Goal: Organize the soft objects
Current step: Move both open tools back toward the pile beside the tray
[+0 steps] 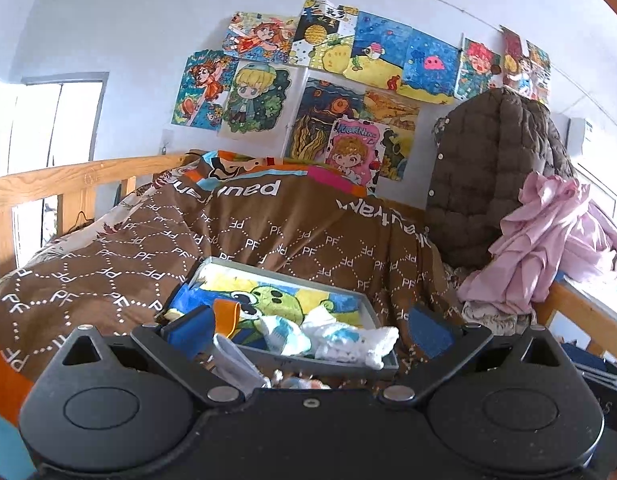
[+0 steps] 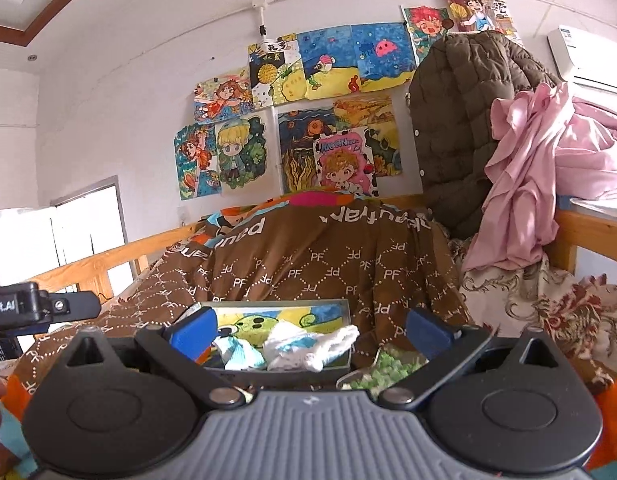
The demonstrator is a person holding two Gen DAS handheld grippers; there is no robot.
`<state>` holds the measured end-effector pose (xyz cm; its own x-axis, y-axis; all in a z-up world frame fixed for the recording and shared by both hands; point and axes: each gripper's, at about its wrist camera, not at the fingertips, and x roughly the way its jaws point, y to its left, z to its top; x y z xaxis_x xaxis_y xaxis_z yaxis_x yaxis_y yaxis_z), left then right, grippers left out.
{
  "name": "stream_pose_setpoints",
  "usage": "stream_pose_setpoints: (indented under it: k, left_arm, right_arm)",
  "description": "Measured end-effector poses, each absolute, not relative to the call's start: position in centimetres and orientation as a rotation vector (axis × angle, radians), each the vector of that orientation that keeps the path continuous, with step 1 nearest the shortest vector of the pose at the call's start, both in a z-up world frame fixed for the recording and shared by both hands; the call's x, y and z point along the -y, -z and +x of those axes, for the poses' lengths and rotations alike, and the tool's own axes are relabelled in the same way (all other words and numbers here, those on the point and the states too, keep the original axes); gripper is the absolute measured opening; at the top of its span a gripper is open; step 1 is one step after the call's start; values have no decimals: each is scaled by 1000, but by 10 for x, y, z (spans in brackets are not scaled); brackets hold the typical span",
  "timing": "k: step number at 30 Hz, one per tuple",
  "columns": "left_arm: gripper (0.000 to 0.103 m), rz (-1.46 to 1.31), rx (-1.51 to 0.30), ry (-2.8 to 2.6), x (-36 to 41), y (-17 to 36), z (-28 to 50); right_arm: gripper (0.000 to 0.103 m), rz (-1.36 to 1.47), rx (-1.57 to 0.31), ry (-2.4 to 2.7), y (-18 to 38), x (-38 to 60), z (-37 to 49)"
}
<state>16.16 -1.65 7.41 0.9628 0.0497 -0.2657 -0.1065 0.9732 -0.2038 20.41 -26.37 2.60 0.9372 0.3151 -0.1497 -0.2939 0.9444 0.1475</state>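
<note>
On the bed, atop the brown quilt [image 1: 268, 240], sits a shallow grey tray [image 1: 368, 304] lined with a cartoon towel [image 1: 268, 292], and in its near end lie two small white-and-blue socks [image 1: 348, 340]. Both claws hover just short of the tray's near wall. The left gripper [image 1: 308, 332] has its blue fingers spread wide with nothing between them; the right gripper [image 2: 312, 332] is likewise spread and holds nothing.

One sock hangs partly over the near rim, so a careless nudge from either claw could tip it out onto the quilt. The tray rests on soft, lumpy bedding, so I judge that pressing down on its edge might tilt it and spill the rest. An orange cloth [image 1: 226, 314] lies close by the left claw's finger, and a green fuzzy thing [image 2: 388, 364] lies beside the tray; closing too early risks catching the towel's edge with a sock.
</note>
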Motion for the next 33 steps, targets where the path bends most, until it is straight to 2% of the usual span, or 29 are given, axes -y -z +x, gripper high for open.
stream_pose_setpoints:
  k: [16, 33]
  left_arm:
    - [102, -144, -342, -43, -2, -27, 116]
    - [102, -113, -494, -18, 0, 22, 105]
  right_arm:
    - [103, 75, -318, -321, 9, 254, 173]
    - [103, -74, -485, -352, 36, 223, 182]
